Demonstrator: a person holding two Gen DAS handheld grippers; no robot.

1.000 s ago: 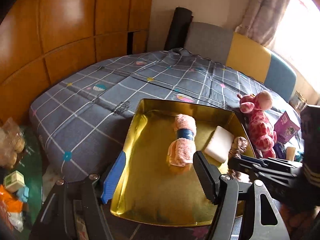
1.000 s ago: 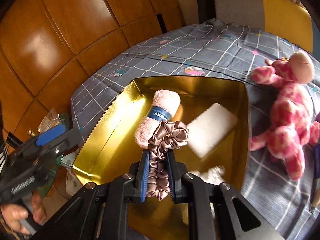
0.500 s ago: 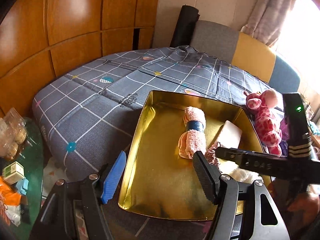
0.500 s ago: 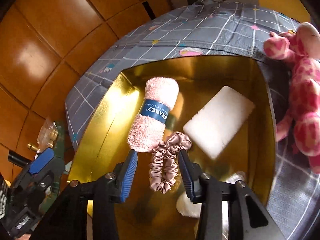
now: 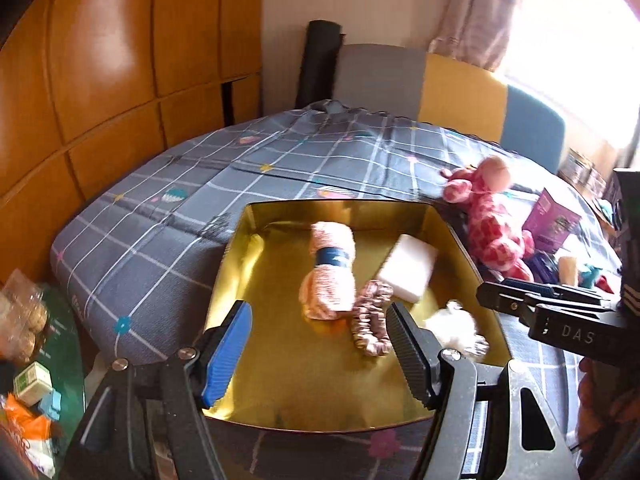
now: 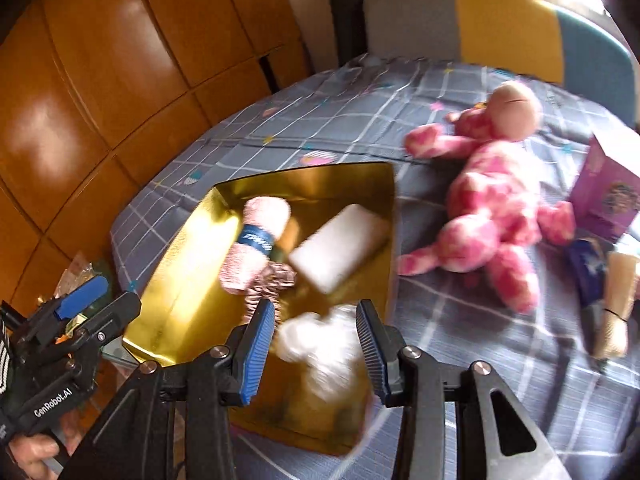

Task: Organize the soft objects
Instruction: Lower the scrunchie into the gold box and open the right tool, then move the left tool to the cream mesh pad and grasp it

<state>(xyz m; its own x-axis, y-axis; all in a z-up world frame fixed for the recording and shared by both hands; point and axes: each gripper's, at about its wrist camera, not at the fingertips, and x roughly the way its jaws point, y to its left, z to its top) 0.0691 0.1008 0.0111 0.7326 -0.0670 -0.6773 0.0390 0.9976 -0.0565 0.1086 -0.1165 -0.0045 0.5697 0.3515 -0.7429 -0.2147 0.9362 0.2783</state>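
Scrunchie point(image 6: 267, 287) just beyond empty right hand-held gripper point(image 6: 316, 354)

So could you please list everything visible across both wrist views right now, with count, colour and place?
Tray: one, gold, on the bed.
Rolled towel: one, pink with a blue band, in the tray.
Scrunchie: one, dusty pink satin, in the tray beside the towel.
Sponge: one, white, in the tray's right part.
Fluffy item: one, white, near right corner of the tray; blurred.
Plush toy: one, pink and white, on the bed right of the tray.
Box: one, purple, right of the plush.
Bedspread: one, grey checked.
Left gripper: open, empty, over the tray's near edge.
Right gripper: open, empty, above the fluffy item.
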